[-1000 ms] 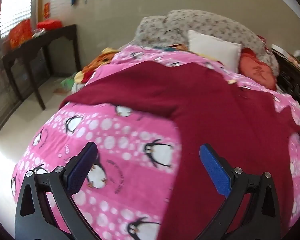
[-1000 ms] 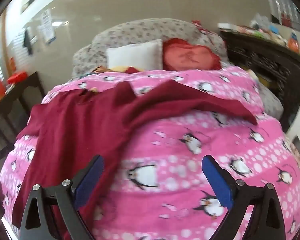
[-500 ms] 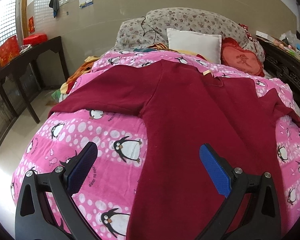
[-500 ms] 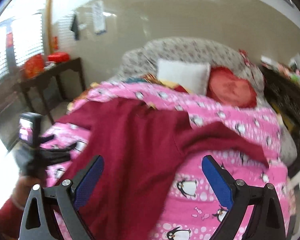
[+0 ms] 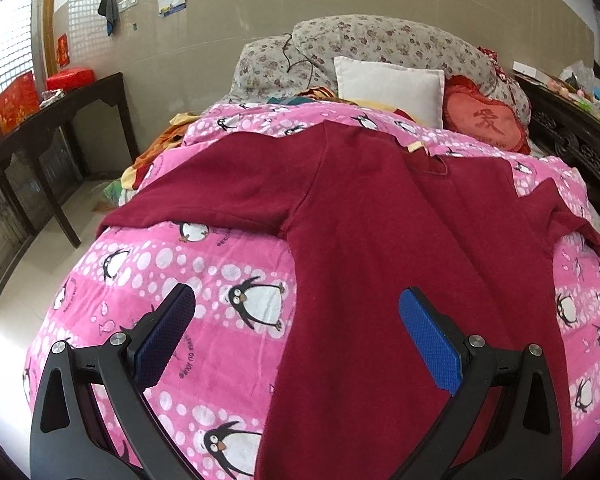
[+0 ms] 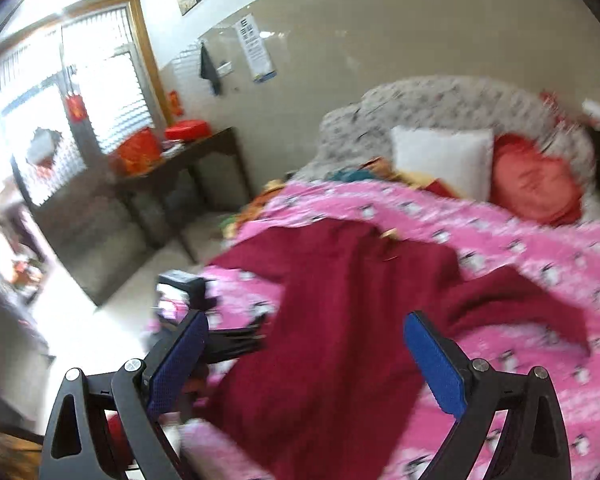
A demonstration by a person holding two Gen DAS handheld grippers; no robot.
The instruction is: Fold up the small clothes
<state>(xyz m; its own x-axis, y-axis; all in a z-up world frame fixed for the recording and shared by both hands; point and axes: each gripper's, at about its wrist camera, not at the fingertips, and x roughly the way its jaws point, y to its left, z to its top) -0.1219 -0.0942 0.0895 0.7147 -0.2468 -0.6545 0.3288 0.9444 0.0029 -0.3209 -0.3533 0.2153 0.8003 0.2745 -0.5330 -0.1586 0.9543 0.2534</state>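
Observation:
A dark red long-sleeved garment (image 5: 380, 240) lies spread flat on the pink penguin-print bedspread (image 5: 160, 280), sleeves out to both sides. My left gripper (image 5: 296, 324) is open and empty, held above the garment's lower left edge. My right gripper (image 6: 304, 344) is open and empty above the same garment (image 6: 340, 320), in a blurred view. The left gripper's black body and its camera (image 6: 184, 292) show at the garment's left side in the right wrist view.
A white pillow (image 5: 388, 88), a red heart cushion (image 5: 484, 124) and a floral quilt (image 5: 380, 44) lie at the bed's head. A dark wooden side table (image 5: 60, 120) stands left of the bed. Dark carved furniture (image 5: 580, 152) runs along the right.
Both grippers have pulled back and up from the bed, so more of the garment shows. The right wrist view has swung to the left and is motion-blurred. Both stay open.

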